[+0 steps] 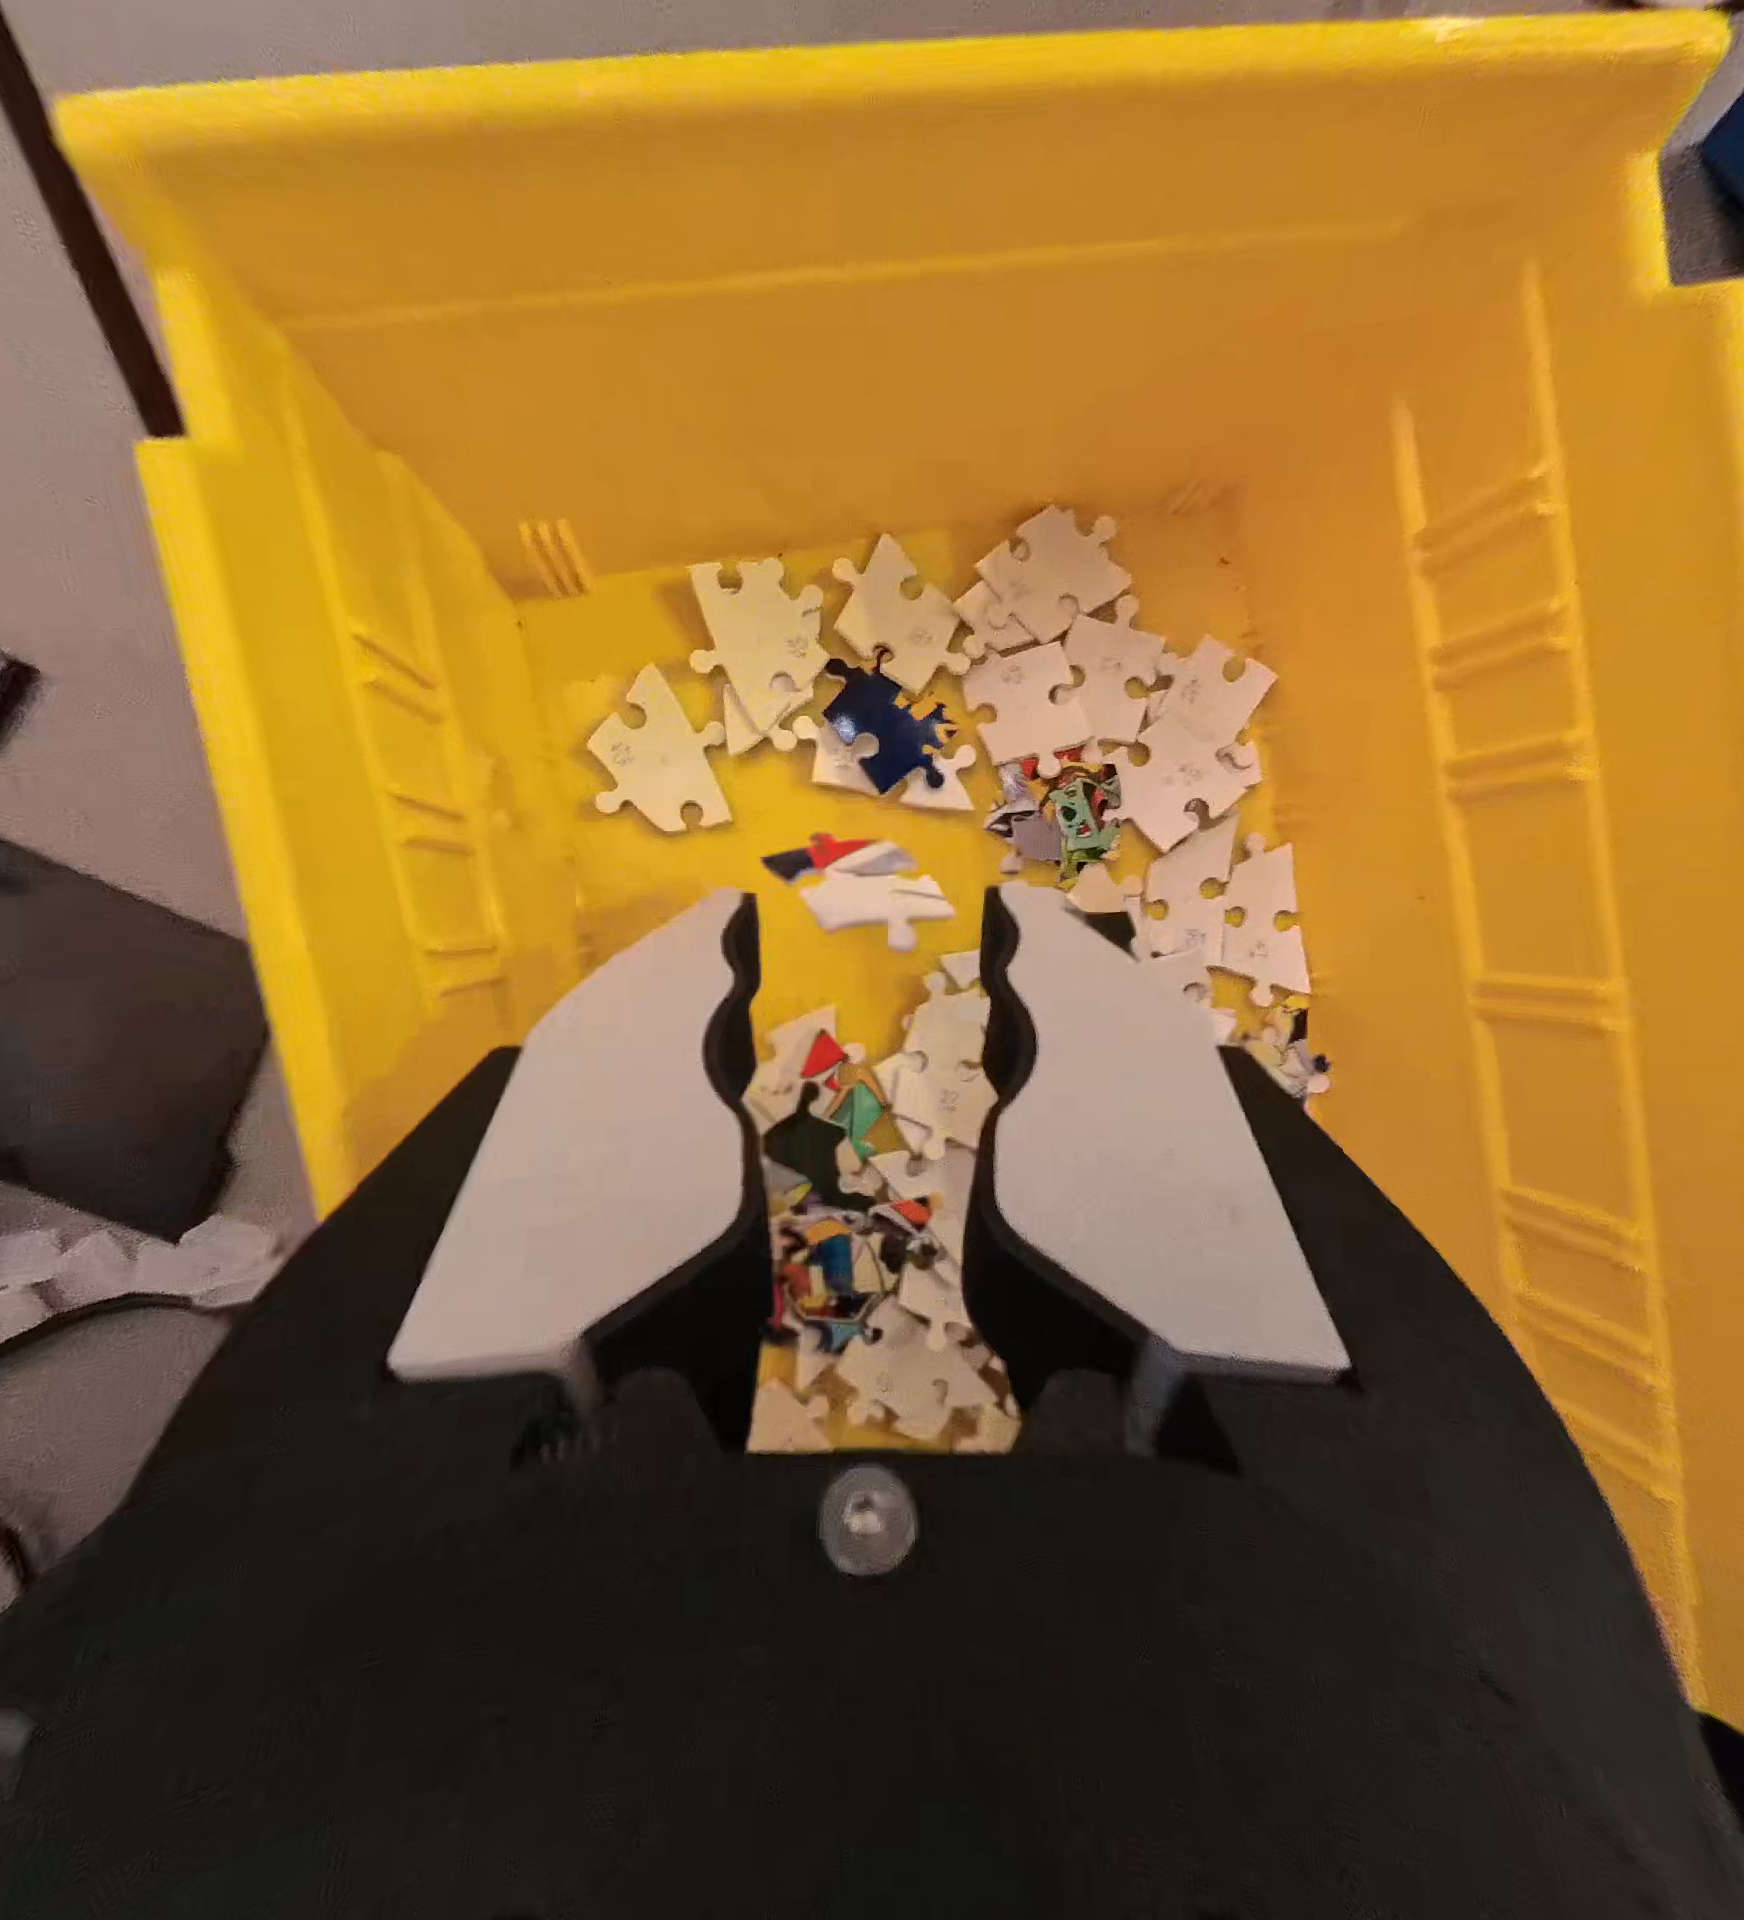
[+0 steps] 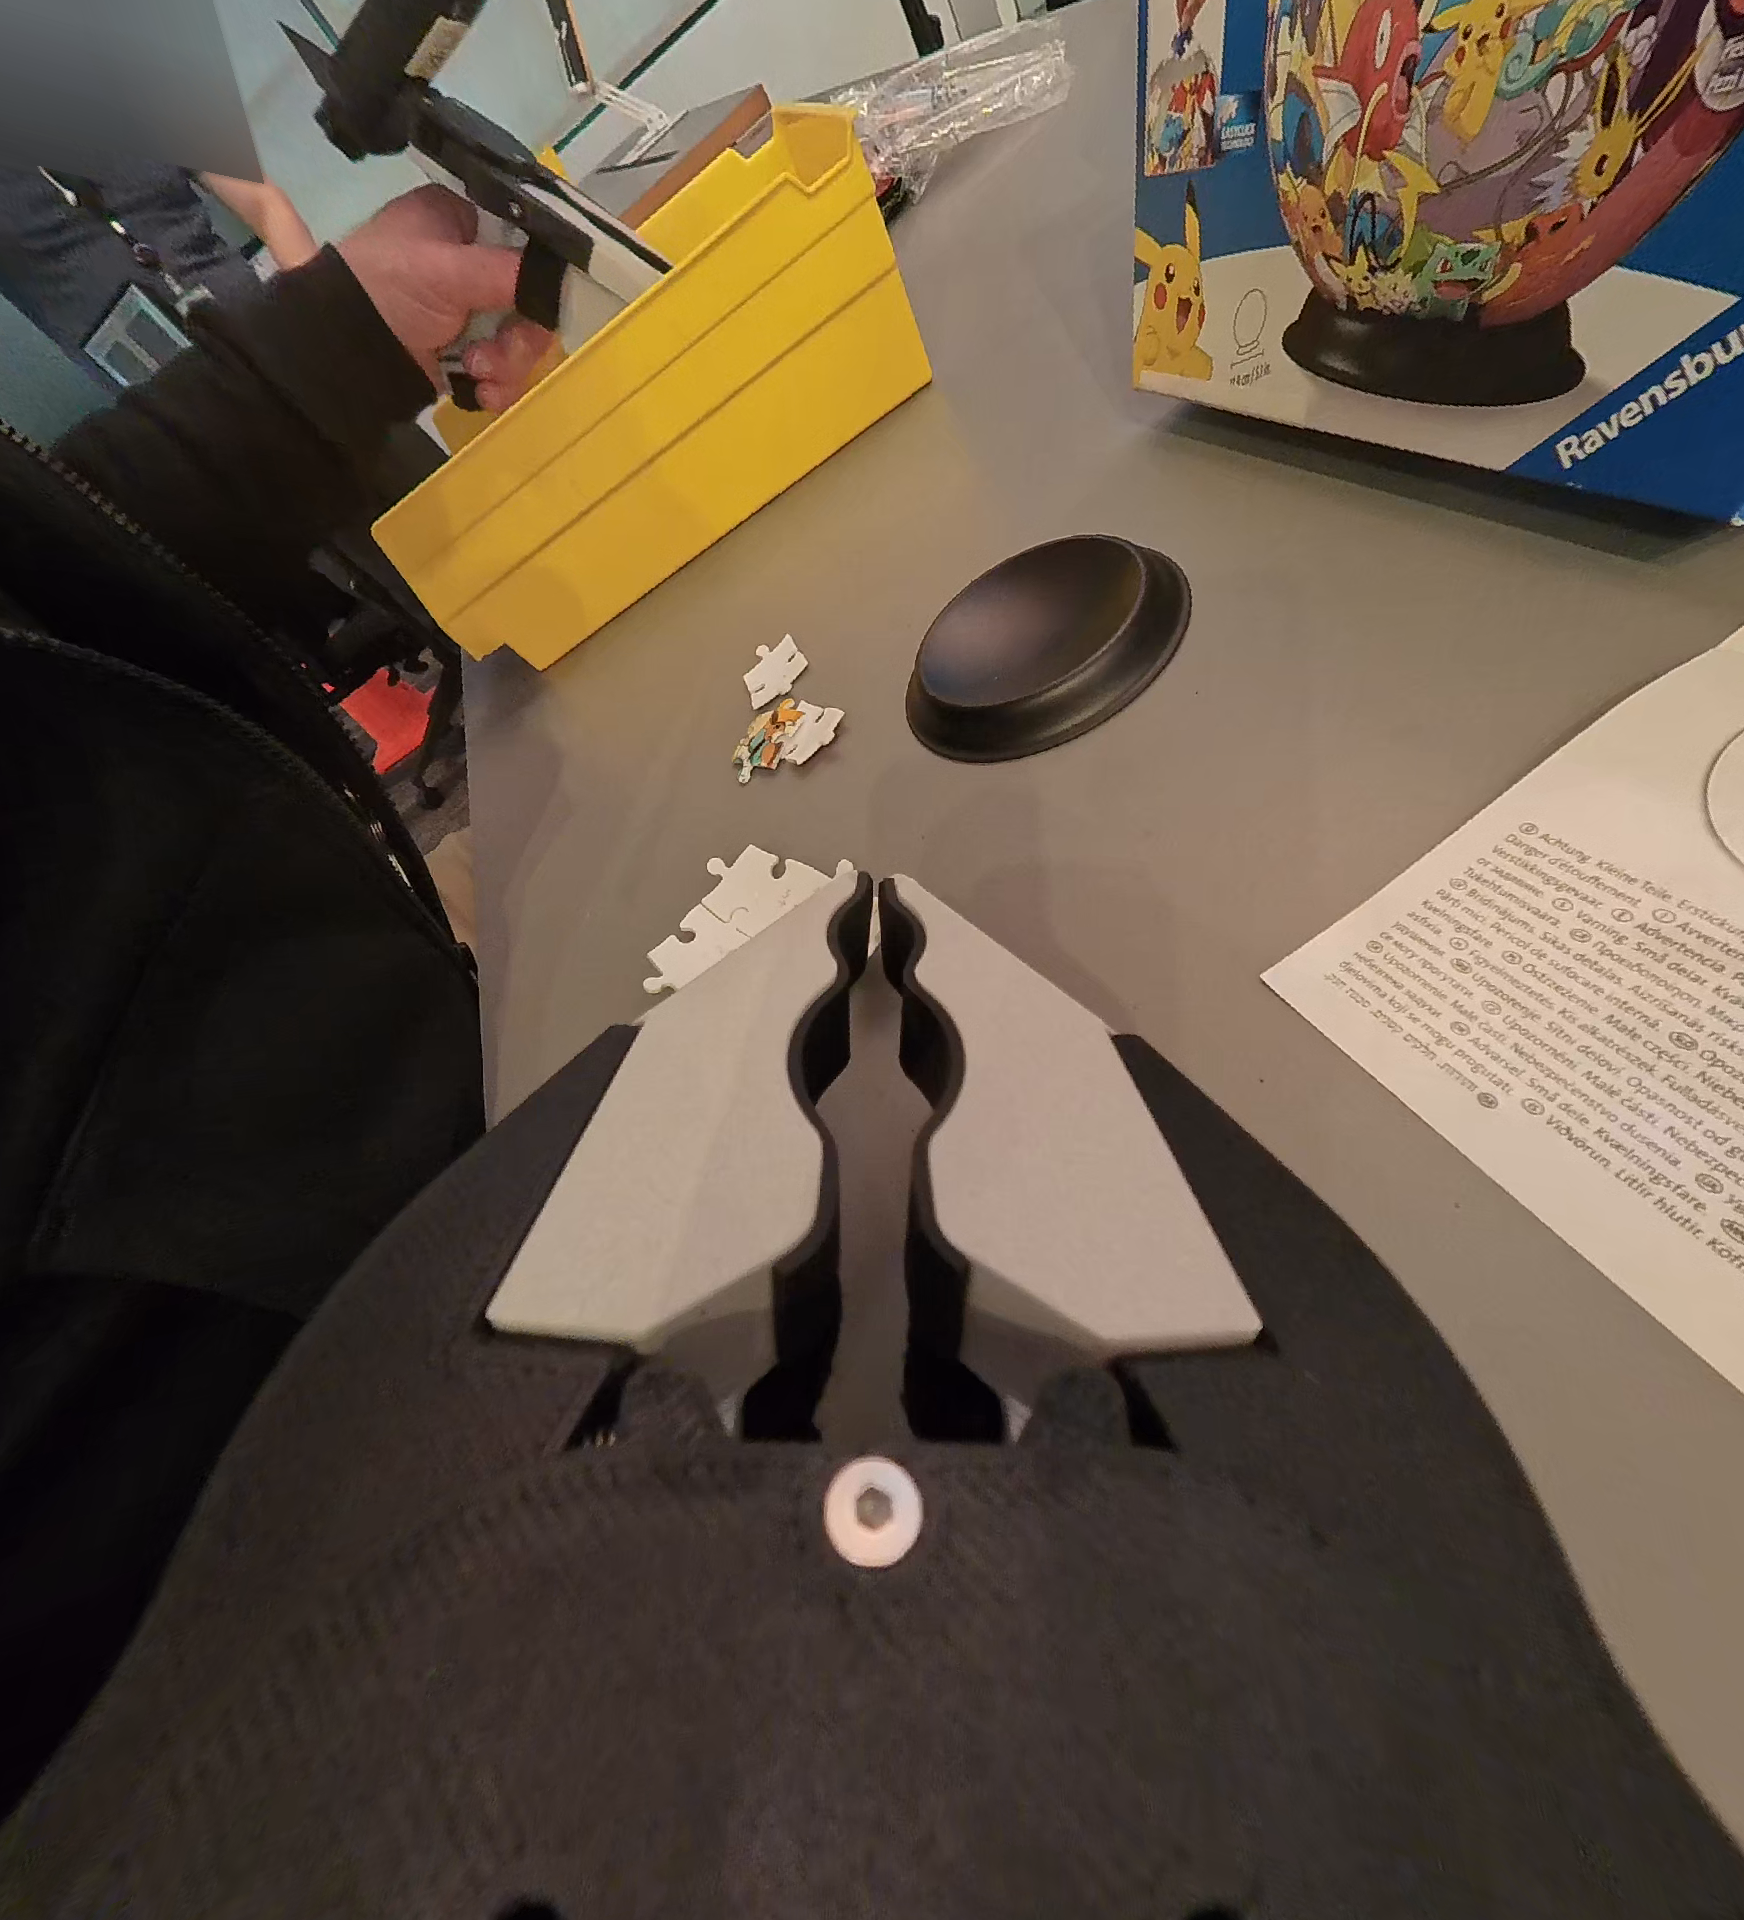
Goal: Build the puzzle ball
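My left gripper (image 1: 868, 904) gapes empty above loose puzzle pieces (image 1: 1107, 675) in the yellow bin (image 1: 743, 343).
My right gripper (image 2: 873, 894), nearly closed, pinches joined white pieces (image 2: 733, 914) on the table (image 2: 1263, 831); black stand (image 2: 1050, 644), box (image 2: 1470, 239), and leaflet (image 2: 1626, 1039) lie beyond.

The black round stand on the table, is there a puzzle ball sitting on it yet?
No, the black stand sits bare on the grey table, with only loose puzzle pieces lying beside it.

Smooth grey counter (image 2: 1263, 727) under warm indoor light. Pale teal wall (image 2: 276, 125) far behind. Black office-chair base (image 2: 400, 665) on castors beside the counter edge, over a reddish floor patch (image 2: 395, 727).
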Available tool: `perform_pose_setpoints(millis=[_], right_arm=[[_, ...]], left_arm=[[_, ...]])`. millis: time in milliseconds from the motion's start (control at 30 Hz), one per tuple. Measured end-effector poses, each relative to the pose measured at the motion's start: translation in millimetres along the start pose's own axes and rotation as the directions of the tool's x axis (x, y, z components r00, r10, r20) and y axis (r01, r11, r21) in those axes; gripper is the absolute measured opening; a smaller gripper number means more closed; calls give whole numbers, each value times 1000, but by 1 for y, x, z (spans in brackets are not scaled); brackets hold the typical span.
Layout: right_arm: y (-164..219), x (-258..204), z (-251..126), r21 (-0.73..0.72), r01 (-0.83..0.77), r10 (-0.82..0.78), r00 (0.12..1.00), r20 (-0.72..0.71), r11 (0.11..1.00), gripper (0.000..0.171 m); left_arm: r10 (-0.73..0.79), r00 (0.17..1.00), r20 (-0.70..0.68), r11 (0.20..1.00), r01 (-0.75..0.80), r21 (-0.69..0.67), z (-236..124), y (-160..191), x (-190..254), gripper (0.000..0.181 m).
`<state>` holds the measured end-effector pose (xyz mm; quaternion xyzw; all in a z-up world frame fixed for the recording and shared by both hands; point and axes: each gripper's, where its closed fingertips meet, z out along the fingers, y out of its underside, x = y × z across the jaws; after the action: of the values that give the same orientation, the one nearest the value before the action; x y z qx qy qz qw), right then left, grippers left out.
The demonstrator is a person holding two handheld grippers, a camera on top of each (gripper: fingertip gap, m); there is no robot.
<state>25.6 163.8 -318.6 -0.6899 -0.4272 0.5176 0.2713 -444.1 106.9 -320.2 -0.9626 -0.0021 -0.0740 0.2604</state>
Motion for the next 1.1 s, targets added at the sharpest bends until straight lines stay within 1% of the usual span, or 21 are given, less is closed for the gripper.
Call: perform_pose_setpoints(millis=[33,67,133,200,267,400,433,533,567,600,733,833,933,1033,1100], right_arm=[[0,0,0,-1,0,0,1000,0,1000,0],[0,0,0,-3,-1,1,1000,0,1000,0],[0,0,0,-4,-2,2,1000,0,1000,0],[0,0,0,-4,-2,2,1000,-1,1000,0],[1,0,1,-5,-2,2,1000,-2,1000,0],[1,0,1,-7,-2,2,1000,-1,1000,0],[1,0,1,-7,-2,2,1000,-1,1000,0],[1,0,1,-8,0,0,1000,-4,1000,0],[1,0,1,-8,-1,1,1000,-4,1000,0],[1,0,1,-8,-1,1,1000,-4,1000,0],[1,0,1,-8,-3,3,1000,-2,1000,0],[1,0,1,-7,-2,2,1000,-2,1000,0],[1,0,1,-6,-2,2,1000,-2,1000,0],[1,0,1,-6,-1,1,1000,-3,1000,0],[1,0,1,-6,-2,2,1000,-3,1000,0]], left_arm=[[0,1000,24,1000,0,-5,-4,0,-4,48],[-2,999,35,1000,2,0,-9,0,-6,48],[3,998,58,1000,-2,-8,-18,3,-6,46],[19,995,98,998,-12,-68,-21,17,-7,44],[15,991,131,991,3,-135,-17,37,-5,40],[-10,982,190,967,58,-248,1,73,-7,44],[-21,978,210,964,75,-254,4,77,-8,44],[-50,973,224,966,103,-235,12,80,-9,37],[-40,965,260,968,102,-229,12,80,-14,28],[-21,958,285,970,89,-227,12,81,-17,22],[-22,958,287,975,84,-208,11,81,-16,20],[-47,959,279,982,95,-161,6,77,-15,12],[-77,972,223,992,97,-79,2,67,-7,2],[-134,984,121,991,136,-5,1,59,4,2],[-171,983,71,985,170,19,-1,57,7,2]])
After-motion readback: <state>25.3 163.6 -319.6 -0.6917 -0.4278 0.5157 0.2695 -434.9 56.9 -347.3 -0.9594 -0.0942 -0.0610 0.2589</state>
